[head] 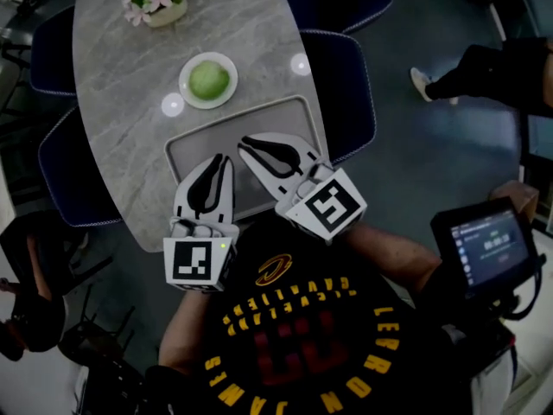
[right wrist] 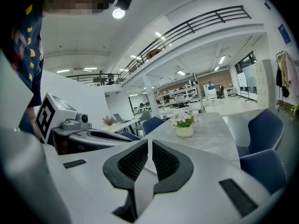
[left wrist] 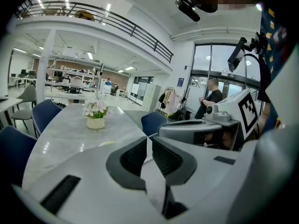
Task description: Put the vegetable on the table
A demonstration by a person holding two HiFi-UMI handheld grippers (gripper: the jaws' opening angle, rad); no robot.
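1. The grey marble counter (head: 112, 154) is a long oval. Dark blue chairs (head: 344, 85) stand along both sides of it.
2. A grey tray (head: 259, 119) lies on the near end of the counter, w/ nothing in it.
3. The left claw (head: 223, 158) is held over the near-left part of the tray. Its two jaws are almost together, only a thin slit btw. them, and they grip nothing.
4. The right claw (head: 246, 143) is just beside it, over the near edge of the tray and tilted toward the left one. Its jaws are also pressed nearly together and have hold of nothing.
5. A small white plate (head: 186, 91) sits on the counter just beyond the far edge of the tray.
6. The vegetable (head: 209, 79), round and light green, lies in the middle of that plate, well apart from both claws.
7. A flower pot (head: 164, 11) w/ pink flowers stands at the far end of the counter.
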